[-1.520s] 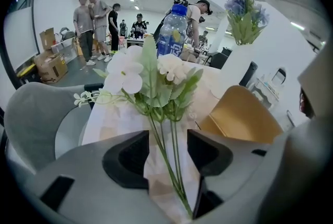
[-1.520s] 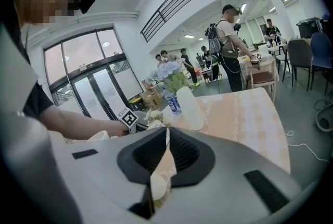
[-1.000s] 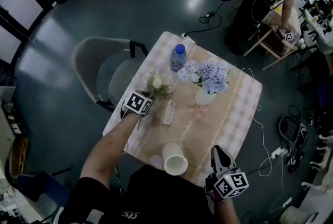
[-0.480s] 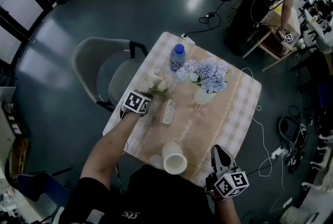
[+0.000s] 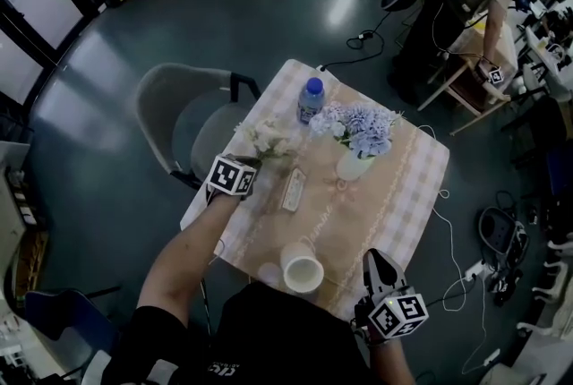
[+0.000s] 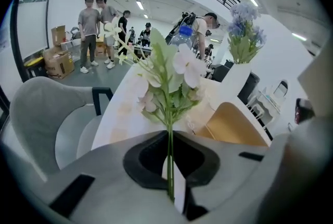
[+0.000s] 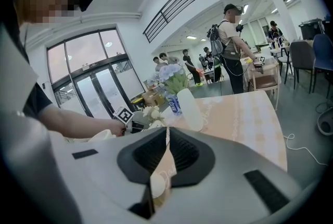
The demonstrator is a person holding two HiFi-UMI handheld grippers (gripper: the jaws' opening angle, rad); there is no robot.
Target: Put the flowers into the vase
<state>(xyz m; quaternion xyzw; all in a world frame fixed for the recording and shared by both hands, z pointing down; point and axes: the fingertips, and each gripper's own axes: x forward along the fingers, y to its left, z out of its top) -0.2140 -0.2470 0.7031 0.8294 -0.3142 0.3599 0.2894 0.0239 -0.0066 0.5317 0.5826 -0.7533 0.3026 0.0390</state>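
A small bunch of white flowers [image 5: 269,141] hangs over the table's left side, and my left gripper [image 5: 253,164] is shut on its thin green stem. In the left gripper view the stem [image 6: 169,165] runs straight between the closed jaws, with the blossoms [image 6: 166,72] just beyond the left gripper [image 6: 169,134]. The white vase [image 5: 354,165] stands mid-table to the right and holds blue flowers [image 5: 363,125]; it also shows as the vase [image 6: 234,79]. My right gripper [image 5: 383,278] rests shut and empty at the table's near right edge, the vase [image 7: 190,108] ahead of it.
A blue-capped water bottle [image 5: 310,98] stands behind the flowers. A small white box [image 5: 292,191] lies mid-table and a white cup [image 5: 302,271] stands near the front edge. A grey chair [image 5: 179,119] is pushed against the table's left side. Cables [image 5: 466,262] lie on the floor at right.
My left gripper has risen a little with the white flowers in its jaws. The right gripper has kept still.
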